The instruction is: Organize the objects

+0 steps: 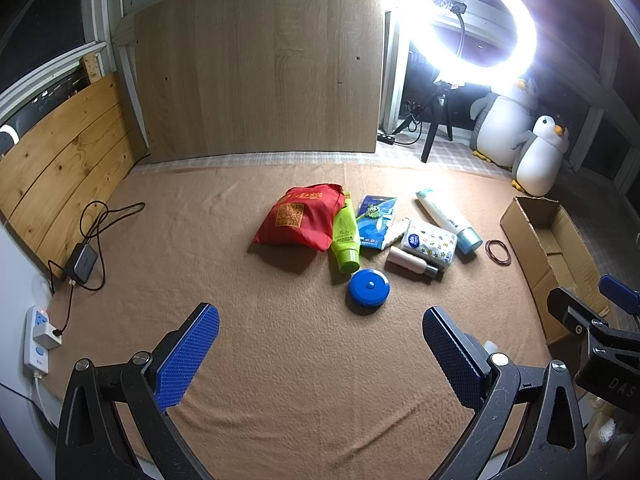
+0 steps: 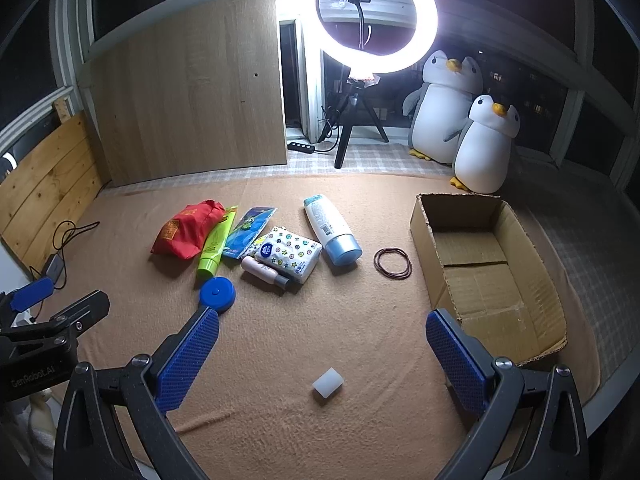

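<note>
Scattered objects lie clustered on the tan blanket [image 2: 320, 420]: red pouch [image 2: 186, 229], green tube [image 2: 215, 246], tissue pack [image 2: 289, 253], white bottle [image 2: 332, 227], blue round case [image 2: 217, 293]. Well right stands the cardboard box [image 2: 492, 272]. Left tongs [image 1: 320, 354] and right tongs [image 2: 322, 354] both hover spread wide, grasping nothing.

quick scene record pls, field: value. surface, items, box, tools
surface: tan blanket
items in cluster: red bag, green tube, blue packet, tissue pack, pink bottle, white and blue bottle, blue round case
loose items: rubber bands between cluster and box; small white block nearest the camera
box: cardboard box, open, nothing visible inside, right of cluster
left tool: open, holding nothing
right tool: open, holding nothing
background: ring light, two penguin toys
</note>
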Demonstrator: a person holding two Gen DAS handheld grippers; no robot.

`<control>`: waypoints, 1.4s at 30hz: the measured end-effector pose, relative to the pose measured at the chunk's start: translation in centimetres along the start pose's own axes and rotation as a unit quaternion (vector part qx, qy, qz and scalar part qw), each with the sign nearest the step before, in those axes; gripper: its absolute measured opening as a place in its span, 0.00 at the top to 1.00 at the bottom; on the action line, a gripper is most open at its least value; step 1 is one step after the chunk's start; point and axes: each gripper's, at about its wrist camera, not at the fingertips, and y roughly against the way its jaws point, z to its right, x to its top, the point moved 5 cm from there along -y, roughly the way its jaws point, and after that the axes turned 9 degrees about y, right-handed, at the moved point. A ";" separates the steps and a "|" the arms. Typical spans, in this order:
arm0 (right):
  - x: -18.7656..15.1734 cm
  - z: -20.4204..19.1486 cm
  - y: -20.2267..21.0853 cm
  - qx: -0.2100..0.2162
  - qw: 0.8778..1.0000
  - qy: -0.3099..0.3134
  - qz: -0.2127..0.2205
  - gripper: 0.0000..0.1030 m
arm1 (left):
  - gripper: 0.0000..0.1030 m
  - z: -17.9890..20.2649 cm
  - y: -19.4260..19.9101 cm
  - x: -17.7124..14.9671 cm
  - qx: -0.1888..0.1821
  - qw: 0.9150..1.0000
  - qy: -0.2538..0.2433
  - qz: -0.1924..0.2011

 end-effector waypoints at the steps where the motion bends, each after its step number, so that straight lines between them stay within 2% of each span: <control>1: -0.1 0.0 0.0 0.000 1.000 0.000 0.000 0.01 | 0.00 0.0 0.0 0.0 0.000 1.000 0.000 0.000; 26: -0.2 0.2 0.1 0.001 1.000 -0.003 -0.004 0.01 | 0.00 0.2 0.2 -0.2 0.008 1.000 0.007 0.002; 42: -0.3 0.7 -0.9 0.009 1.000 -0.014 -0.017 0.01 | 0.00 -0.1 -1.9 0.4 0.015 1.000 0.003 -0.007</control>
